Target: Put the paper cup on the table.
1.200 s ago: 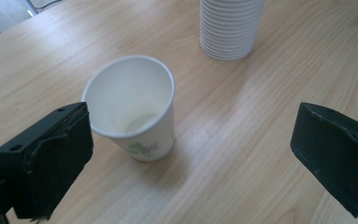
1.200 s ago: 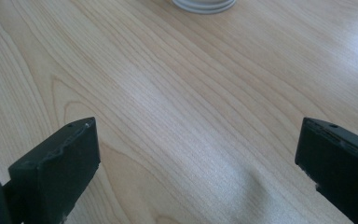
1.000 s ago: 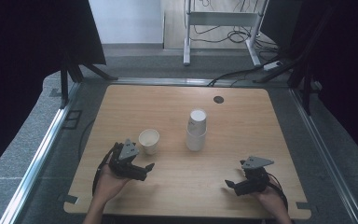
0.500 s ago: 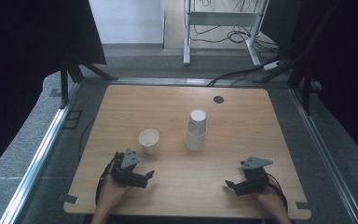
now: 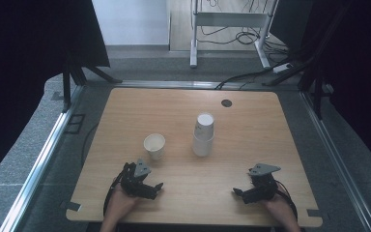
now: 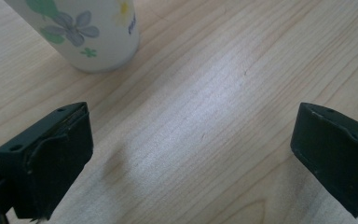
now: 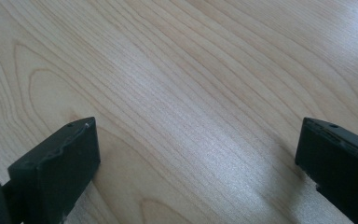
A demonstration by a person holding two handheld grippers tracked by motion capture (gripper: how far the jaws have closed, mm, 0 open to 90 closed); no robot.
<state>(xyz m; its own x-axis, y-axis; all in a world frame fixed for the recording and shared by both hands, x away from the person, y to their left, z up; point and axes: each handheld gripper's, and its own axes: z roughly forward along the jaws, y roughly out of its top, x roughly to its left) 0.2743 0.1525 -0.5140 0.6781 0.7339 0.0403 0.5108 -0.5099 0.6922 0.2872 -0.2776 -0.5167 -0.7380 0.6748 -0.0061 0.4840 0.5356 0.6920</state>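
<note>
The small white floral paper cup (image 5: 154, 145) stands upright just above the left gripper (image 5: 150, 187), whose fingers are spread, nearer than the right gripper (image 5: 241, 193), likewise spread.

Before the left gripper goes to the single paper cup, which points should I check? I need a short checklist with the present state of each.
1. Left gripper jaws open wide: ok.
2. Left gripper holds nothing: ok.
3. Single cup upright, mouth up, apart from the stack of cups: ok.
4. Bare table between left gripper and cup: ok.
5. Right gripper open, low on the table, away from the cups: ok.
6. Cup is empty: cannot tell.
</note>
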